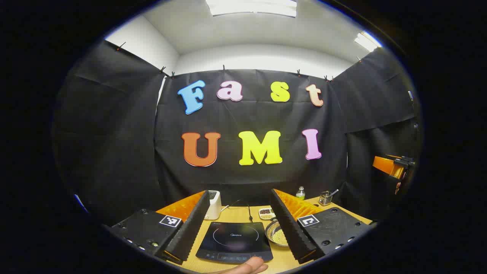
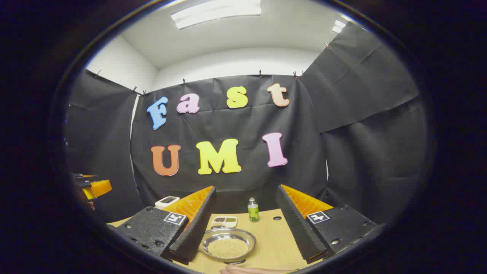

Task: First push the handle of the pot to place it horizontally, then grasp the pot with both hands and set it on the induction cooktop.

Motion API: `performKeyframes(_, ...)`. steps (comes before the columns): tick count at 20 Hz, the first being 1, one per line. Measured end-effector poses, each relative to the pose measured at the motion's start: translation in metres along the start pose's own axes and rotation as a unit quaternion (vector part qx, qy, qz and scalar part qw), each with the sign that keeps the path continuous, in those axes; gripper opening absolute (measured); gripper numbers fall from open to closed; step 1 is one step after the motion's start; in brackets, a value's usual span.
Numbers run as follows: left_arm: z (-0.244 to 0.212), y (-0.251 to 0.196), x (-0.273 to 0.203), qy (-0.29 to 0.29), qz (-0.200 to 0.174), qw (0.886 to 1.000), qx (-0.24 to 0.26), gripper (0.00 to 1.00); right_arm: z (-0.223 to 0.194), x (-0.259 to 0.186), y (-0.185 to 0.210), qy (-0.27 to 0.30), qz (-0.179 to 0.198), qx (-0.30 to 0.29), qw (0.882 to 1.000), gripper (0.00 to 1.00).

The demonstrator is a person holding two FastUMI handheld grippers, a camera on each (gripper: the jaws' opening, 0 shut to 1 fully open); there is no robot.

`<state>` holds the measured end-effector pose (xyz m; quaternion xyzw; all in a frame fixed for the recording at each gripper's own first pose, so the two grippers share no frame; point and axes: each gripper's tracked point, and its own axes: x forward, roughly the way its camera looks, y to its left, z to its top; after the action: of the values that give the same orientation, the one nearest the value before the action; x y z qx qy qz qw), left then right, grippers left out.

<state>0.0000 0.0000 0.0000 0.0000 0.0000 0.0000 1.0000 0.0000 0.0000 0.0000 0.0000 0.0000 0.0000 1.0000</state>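
The black induction cooktop (image 1: 235, 241) lies flat on the wooden table, low between the fingers of my left gripper (image 1: 239, 194), which stands open and holds nothing. To the cooktop's right sits a shallow metal pot (image 1: 277, 233) with yellowish grains in it. The pot (image 2: 228, 243) also lies low between the fingers of my right gripper (image 2: 246, 188), nearer its left finger. That gripper is open and above the table. A dark stub at the pot's near rim may be its handle. Each gripper shows at the other view's side edge, raised.
A white appliance (image 1: 213, 204) stands behind the cooktop, its cord trailing over the table. A small divided dish (image 2: 224, 221) and a green bottle (image 2: 253, 210) sit behind the pot. At the back right is a cup with utensils (image 1: 325, 198). Part of a hand (image 1: 247, 267) shows at the bottom.
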Motion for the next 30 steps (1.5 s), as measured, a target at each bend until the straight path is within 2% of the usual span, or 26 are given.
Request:
performKeyframes(5,-0.007,0.004,0.004,0.004,0.014,1.0,0.014,0.95,0.01,0.002,-0.008,-0.02,-0.001,-0.018,1.0,0.96)
performKeyframes(13,-0.012,0.001,0.01,0.003,0.014,1.0,0.028,0.95,0.022,0.001,-0.012,-0.063,0.0,-0.02,0.998,0.95)
performKeyframes(17,-0.016,-0.002,0.006,0.004,0.013,0.999,0.033,0.96,0.013,0.009,-0.009,-0.059,0.012,-0.016,0.998,0.96)
performKeyframes(20,-0.02,-0.004,0.003,0.004,0.01,0.999,0.033,0.96,-0.008,0.022,-0.006,-0.034,0.016,-0.022,0.999,0.89)
performKeyframes(24,-0.019,-0.004,0.0,-0.002,0.012,0.999,0.038,0.96,-0.056,0.043,-0.007,0.025,0.004,-0.026,0.999,0.71)
performKeyframes(25,-0.021,-0.004,0.0,-0.001,0.012,0.999,0.039,0.96,-0.07,0.048,-0.005,0.044,0.007,-0.028,0.999,0.54)
performKeyframes(26,-0.023,-0.005,-0.001,0.0,0.012,0.999,0.038,0.96,-0.085,0.053,-0.003,0.066,0.01,-0.027,0.997,0.53)
performKeyframes(28,-0.026,-0.005,0.0,0.003,0.01,0.999,0.038,0.96,-0.117,0.061,0.008,0.112,0.032,-0.018,0.993,0.31)
performKeyframes(29,-0.028,-0.005,0.001,0.004,0.01,0.999,0.039,0.96,-0.133,0.062,0.014,0.137,0.045,-0.01,0.989,0.07)
performKeyframes(30,-0.029,-0.005,0.002,0.005,0.01,0.999,0.039,0.96,-0.152,0.066,0.019,0.164,0.059,-0.001,0.985,0.01)
